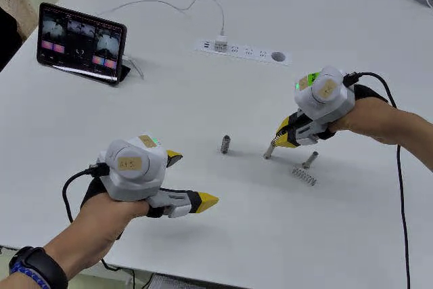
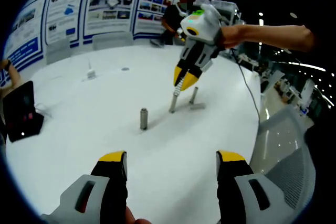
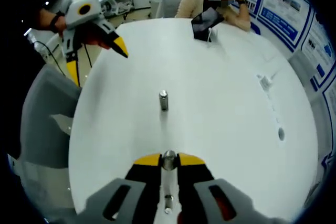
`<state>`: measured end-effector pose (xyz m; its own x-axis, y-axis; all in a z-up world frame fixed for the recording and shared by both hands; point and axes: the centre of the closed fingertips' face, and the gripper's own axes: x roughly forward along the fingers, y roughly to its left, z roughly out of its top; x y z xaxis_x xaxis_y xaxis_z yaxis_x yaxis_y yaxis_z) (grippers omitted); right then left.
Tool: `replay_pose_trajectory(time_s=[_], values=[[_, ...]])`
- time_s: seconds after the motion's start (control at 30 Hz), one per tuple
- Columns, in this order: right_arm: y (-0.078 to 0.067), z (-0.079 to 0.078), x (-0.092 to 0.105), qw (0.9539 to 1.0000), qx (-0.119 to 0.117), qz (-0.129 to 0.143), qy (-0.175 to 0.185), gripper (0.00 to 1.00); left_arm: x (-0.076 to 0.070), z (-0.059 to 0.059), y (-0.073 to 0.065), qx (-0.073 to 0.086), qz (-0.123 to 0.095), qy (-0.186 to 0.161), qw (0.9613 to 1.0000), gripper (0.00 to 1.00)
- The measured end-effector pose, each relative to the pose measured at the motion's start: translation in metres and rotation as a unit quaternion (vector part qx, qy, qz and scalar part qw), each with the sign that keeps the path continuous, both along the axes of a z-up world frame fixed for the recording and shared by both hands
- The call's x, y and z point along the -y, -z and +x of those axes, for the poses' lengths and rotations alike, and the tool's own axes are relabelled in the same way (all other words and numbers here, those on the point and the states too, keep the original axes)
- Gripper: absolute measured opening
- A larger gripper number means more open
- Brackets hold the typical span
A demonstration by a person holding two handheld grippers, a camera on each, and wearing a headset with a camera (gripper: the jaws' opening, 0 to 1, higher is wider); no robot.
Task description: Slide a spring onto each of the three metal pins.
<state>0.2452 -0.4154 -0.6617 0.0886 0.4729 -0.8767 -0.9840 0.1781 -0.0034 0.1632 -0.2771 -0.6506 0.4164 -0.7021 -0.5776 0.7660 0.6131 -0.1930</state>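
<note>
A short metal pin wearing a spring (image 1: 225,144) (image 2: 143,118) (image 3: 164,100) stands mid-table. Right of it, my right gripper (image 1: 284,135) (image 2: 185,81) (image 3: 169,160) is shut on a spring, held down over the top of a second pin (image 1: 269,151) (image 2: 172,103) that leans a little. A third, bare pin (image 1: 310,160) (image 2: 193,95) stands just beyond, with a loose spring (image 1: 304,176) (image 2: 198,107) lying flat beside it. My left gripper (image 1: 190,179) (image 2: 172,157) hovers open near the front left, pointing toward the pins, nothing between its fingers.
A tablet (image 1: 81,42) on a stand sits at the back left, with a white power strip (image 1: 243,51) and cable behind the pins. A person sits at the far corner near the tablet. A grey chair (image 2: 283,150) stands off the table edge.
</note>
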Motion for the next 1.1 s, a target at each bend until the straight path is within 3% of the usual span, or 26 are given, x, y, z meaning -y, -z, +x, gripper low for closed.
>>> replay_pose_trajectory(time_s=[1.1], values=[[0.041, 0.000, -0.004, 0.9979, -0.006, -0.048, -0.043, 0.13, -0.016, -0.007, 0.007, -0.008, 0.010, -0.013, 0.9998, 0.70]])
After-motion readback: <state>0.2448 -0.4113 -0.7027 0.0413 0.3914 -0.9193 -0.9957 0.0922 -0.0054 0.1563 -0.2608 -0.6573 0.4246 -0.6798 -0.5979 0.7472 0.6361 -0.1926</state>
